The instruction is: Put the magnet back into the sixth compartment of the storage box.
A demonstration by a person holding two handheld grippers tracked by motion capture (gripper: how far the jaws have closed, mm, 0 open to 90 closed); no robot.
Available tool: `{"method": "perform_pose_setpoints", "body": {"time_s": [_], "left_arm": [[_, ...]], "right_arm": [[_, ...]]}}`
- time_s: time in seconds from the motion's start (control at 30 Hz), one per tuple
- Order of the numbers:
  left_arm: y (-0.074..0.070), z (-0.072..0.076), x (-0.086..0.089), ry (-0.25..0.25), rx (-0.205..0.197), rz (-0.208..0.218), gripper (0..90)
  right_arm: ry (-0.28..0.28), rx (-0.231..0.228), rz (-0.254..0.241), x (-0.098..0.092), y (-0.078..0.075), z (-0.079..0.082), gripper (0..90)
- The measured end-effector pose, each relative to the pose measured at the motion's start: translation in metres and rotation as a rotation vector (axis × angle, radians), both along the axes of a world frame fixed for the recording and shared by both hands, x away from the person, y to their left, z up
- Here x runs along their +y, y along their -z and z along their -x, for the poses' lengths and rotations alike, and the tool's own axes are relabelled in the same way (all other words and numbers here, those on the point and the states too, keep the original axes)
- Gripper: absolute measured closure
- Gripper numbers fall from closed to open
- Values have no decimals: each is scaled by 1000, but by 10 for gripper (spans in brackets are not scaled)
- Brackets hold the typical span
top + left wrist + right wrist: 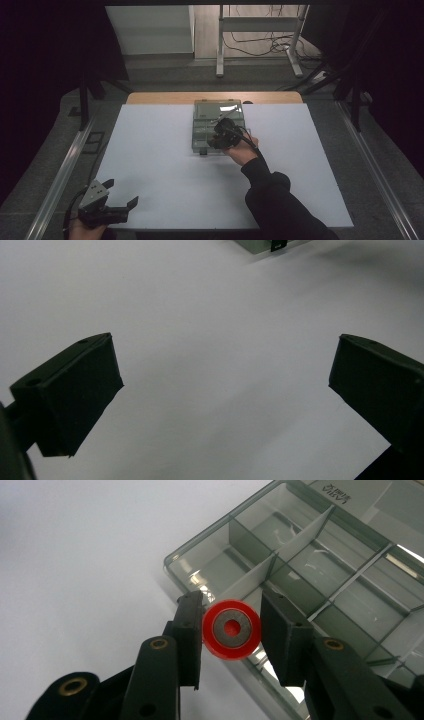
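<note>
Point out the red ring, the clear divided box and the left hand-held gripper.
red ring (231, 629): right gripper view, on its grey inner face.
clear divided box (300, 535): right gripper view, on a divider wall.
left hand-held gripper (122, 192): high view, midway between its open jaw tips.

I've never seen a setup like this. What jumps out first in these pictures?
A bright red ring with a grey middle, pinched in the right tongs over the near edge of a clear divided box. That box sits at the far middle of a white table. The left tongs stand wide open at the table's near left corner.
</note>
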State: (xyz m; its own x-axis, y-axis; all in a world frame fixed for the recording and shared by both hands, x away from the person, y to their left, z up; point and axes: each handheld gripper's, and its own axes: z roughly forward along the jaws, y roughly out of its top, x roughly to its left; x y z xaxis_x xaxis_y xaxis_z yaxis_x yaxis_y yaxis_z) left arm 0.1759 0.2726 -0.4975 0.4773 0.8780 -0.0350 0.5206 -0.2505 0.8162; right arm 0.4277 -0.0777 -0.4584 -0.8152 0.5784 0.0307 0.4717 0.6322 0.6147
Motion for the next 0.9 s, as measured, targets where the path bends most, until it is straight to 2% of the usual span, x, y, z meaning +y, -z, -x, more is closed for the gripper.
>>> {"method": "perform_pose_setpoints", "body": {"time_s": [0.5, 0.9], "left_arm": [[0, 0, 0, 3, -2, 2, 11], [0, 0, 0, 6, -2, 2, 11]], "right_arm": [[29, -5, 12, 5, 1, -17, 620], [41, 1, 36, 8, 11, -25, 617]]}}
